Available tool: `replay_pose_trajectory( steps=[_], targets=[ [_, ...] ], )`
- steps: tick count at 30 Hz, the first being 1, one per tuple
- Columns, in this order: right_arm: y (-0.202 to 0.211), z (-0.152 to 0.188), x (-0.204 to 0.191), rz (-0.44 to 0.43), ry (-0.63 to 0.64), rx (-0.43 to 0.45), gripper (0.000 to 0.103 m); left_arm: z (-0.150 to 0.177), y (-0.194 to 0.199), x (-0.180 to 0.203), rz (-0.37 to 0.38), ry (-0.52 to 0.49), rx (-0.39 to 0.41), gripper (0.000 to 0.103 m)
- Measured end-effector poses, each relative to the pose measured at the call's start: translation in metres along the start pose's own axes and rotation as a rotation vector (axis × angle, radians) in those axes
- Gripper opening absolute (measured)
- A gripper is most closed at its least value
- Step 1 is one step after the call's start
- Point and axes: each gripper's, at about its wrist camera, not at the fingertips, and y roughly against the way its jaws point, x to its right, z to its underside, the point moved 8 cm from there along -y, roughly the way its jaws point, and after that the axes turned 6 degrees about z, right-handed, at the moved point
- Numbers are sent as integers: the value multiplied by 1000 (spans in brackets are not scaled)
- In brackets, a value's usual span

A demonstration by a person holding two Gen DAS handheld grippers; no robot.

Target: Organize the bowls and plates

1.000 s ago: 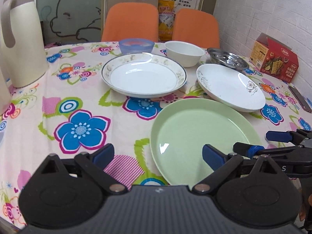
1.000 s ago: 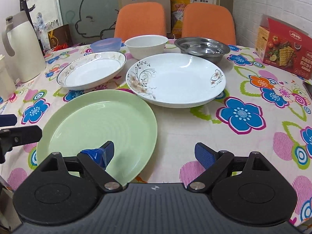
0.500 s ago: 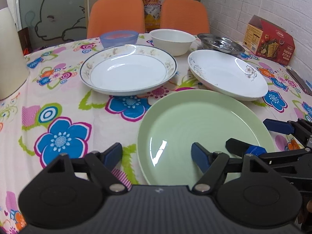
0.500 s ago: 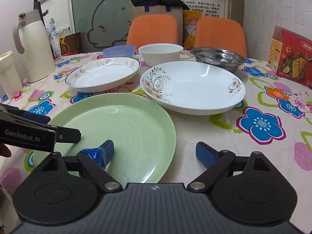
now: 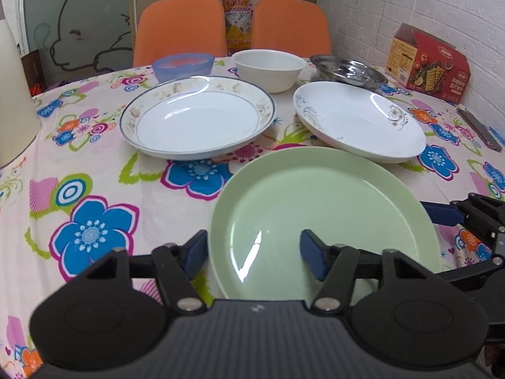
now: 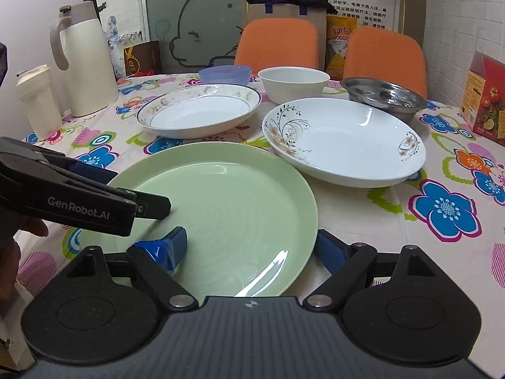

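Observation:
A large green plate (image 5: 322, 218) (image 6: 227, 214) lies nearest on the floral tablecloth. My left gripper (image 5: 254, 254) is open, straddling the plate's near left rim. My right gripper (image 6: 251, 249) is open, straddling its near right rim. Behind stand a blue-rimmed white plate (image 5: 197, 115) (image 6: 199, 110), a white plate with a vine pattern (image 5: 359, 120) (image 6: 344, 139), a blue plastic bowl (image 5: 183, 66) (image 6: 224, 74), a white bowl (image 5: 269, 69) (image 6: 293, 83) and a steel dish (image 5: 347, 70) (image 6: 383, 98).
A cream thermos jug (image 6: 83, 60) and a small white container (image 6: 39, 101) stand at the left. A red cracker box (image 5: 429, 63) (image 6: 486, 101) is at the right by the brick wall. Two orange chairs (image 5: 180, 28) stand behind the table.
Both grippers have moved in toward the green plate, so each now has one finger over the plate and one outside its rim. The dishes have not moved.

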Motion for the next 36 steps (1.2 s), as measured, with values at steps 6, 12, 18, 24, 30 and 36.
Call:
replay_pose_trajectory(
  steps=[6, 12, 18, 24, 30, 36],
  targets=[
    [0, 1, 0, 13, -19, 39, 69, -3, 6, -8, -20, 70, -8, 31],
    [20, -13, -25, 11, -29, 96, 68, 1, 50, -39, -92, 113, 32, 31],
    [12, -25, -69, -90, 5, 108, 68, 16, 67, -79, -153, 179, 21, 31],
    [2, -25, -83, -102, 23, 86, 68, 20, 48, -80, -125, 181, -4, 31],
    [-14, -18, -70, -66, 0, 34, 70, 16, 34, -79, -125, 169, 9, 37],
    [-13, -21, -66, -99, 38, 26, 70, -2, 48, -97, -62, 216, 67, 76]
  ],
)
